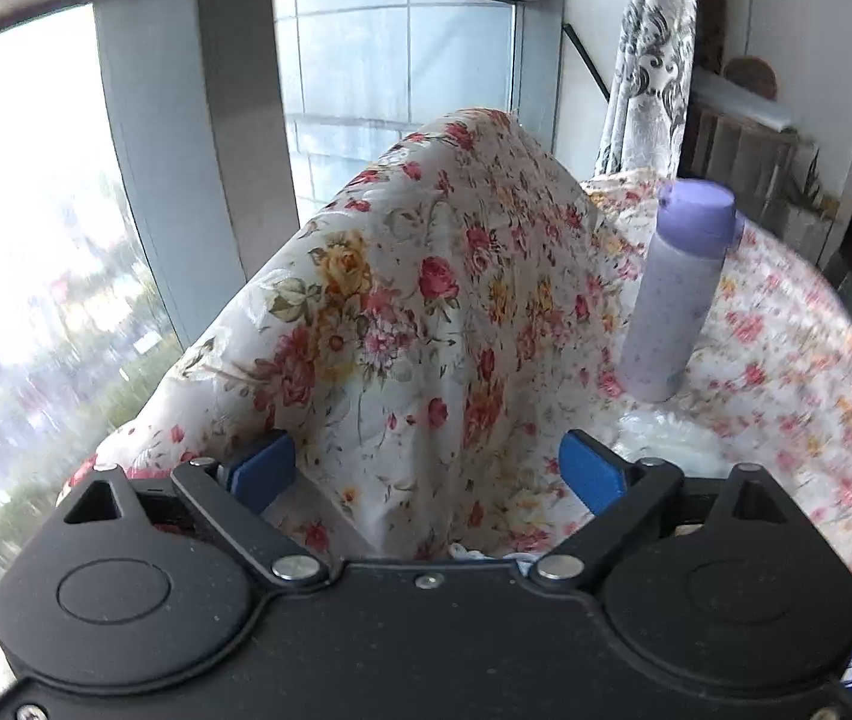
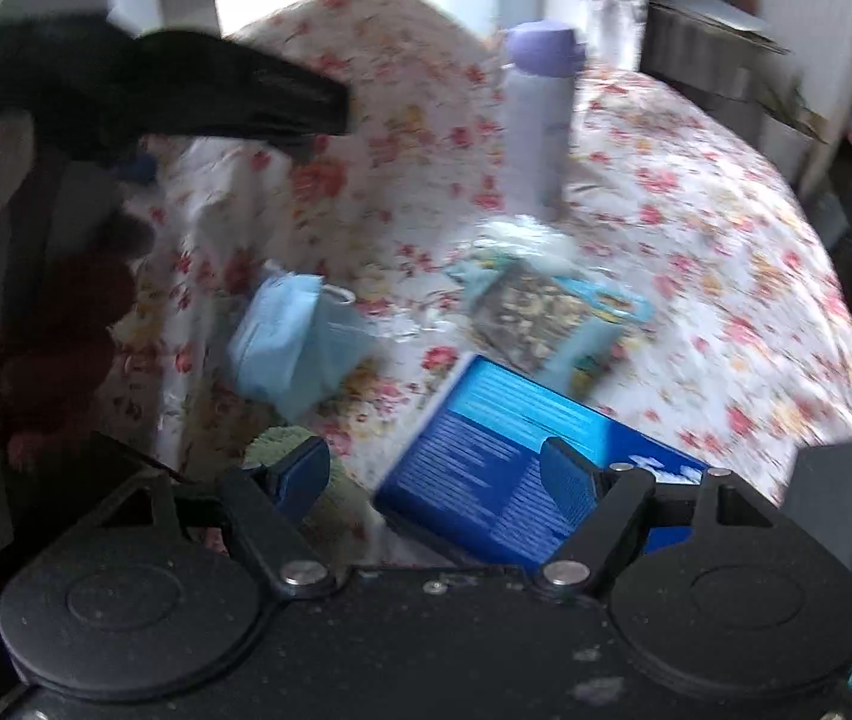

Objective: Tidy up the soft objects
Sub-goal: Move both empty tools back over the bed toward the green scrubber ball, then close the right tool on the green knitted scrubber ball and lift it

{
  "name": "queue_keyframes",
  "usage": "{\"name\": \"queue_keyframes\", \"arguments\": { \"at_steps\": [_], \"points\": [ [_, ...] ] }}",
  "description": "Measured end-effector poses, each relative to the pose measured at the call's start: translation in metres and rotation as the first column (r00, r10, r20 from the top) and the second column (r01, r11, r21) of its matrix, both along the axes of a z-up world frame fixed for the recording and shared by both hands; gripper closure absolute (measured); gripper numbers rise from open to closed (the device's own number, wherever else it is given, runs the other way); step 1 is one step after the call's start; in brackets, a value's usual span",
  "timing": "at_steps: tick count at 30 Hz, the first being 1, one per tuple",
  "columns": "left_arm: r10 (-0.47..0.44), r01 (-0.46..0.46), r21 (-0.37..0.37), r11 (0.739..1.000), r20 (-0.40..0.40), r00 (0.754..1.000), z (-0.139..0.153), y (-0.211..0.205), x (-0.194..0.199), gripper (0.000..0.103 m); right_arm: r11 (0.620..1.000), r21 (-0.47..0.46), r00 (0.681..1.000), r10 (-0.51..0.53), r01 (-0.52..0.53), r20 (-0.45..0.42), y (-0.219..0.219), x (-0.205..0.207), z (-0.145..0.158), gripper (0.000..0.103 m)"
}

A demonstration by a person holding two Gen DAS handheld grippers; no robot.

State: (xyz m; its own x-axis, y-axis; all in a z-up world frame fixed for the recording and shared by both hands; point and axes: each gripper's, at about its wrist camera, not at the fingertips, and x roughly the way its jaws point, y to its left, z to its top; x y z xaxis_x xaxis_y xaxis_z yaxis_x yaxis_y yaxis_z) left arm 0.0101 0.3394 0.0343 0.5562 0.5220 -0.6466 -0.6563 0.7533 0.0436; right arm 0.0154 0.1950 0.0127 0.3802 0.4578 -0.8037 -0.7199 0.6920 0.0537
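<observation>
Both grippers, left (image 1: 426, 468) and right (image 2: 435, 480), are open and hold nothing, ready to pick soft things like the blue mask (image 2: 288, 348) mid-table.

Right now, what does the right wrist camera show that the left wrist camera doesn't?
Only the right wrist view shows the blue box, the light blue pouch, a blurred printed packet and the left gripper from outside. Only the left wrist view shows the window clearly. Both show the purple bottle standing upright on the floral cloth.
</observation>
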Motion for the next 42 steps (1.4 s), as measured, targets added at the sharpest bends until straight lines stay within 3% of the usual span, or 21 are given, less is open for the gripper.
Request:
{"name": "queue_keyframes", "arguments": {
  "at_steps": [3,9,15,22,27,30,32,33,34,38,42],
  "points": [
    [-0.02,0.02,0.033,0.999,-0.02,1.0,-0.003,-0.005,0.005,0.011,0.998,-0.017,0.998,0.06,-0.06,-0.015,0.019,0.005,-0.011,0.026],
    [-0.017,0.019,-0.039,0.999,0.052,0.998,0.002,0.007,-0.005,0.011,0.973,-0.077,0.975,0.221,-0.219,0.019,0.043,0.001,-0.026,0.026],
    [-0.037,0.04,-0.059,0.997,0.059,0.998,0.0,0.008,-0.003,0.01,0.933,-0.112,0.938,0.345,-0.341,0.019,0.06,-0.004,-0.035,0.027],
    [-0.043,0.047,-0.051,0.998,0.071,0.997,-0.001,0.006,-0.002,0.009,0.903,-0.069,0.902,0.414,-0.424,-0.12,0.073,0.017,-0.045,0.027],
    [-0.048,0.052,-0.054,0.997,0.085,0.995,-0.001,0.007,-0.002,0.009,0.877,-0.007,0.845,0.46,-0.48,-0.275,0.084,0.035,-0.056,0.027],
    [-0.049,0.054,-0.052,0.997,0.085,0.995,-0.002,0.007,-0.001,0.008,0.867,0.038,0.796,0.472,-0.496,-0.378,0.088,0.043,-0.064,0.035],
    [-0.052,0.056,-0.05,0.997,0.082,0.995,-0.002,0.006,0.0,0.008,0.861,0.057,0.778,0.484,-0.506,-0.402,0.09,0.042,-0.066,0.042],
    [-0.054,0.058,-0.051,0.997,0.085,0.995,-0.002,0.007,0.0,0.008,0.858,0.066,0.771,0.489,-0.509,-0.408,0.09,0.04,-0.065,0.053],
    [-0.055,0.06,-0.055,0.997,0.093,0.994,-0.001,0.007,-0.001,0.008,0.858,0.083,0.761,0.491,-0.507,-0.425,0.091,0.042,-0.066,0.054],
    [-0.055,0.061,-0.055,0.997,0.102,0.993,-0.001,0.007,-0.003,0.008,0.875,0.096,0.778,0.467,-0.474,-0.42,0.086,0.042,-0.064,0.057],
    [-0.053,0.061,-0.058,0.996,0.118,0.992,0.0,0.007,-0.004,0.008,0.9,0.093,0.827,0.43,-0.427,-0.363,0.075,0.046,-0.05,0.057]
  ]
}}
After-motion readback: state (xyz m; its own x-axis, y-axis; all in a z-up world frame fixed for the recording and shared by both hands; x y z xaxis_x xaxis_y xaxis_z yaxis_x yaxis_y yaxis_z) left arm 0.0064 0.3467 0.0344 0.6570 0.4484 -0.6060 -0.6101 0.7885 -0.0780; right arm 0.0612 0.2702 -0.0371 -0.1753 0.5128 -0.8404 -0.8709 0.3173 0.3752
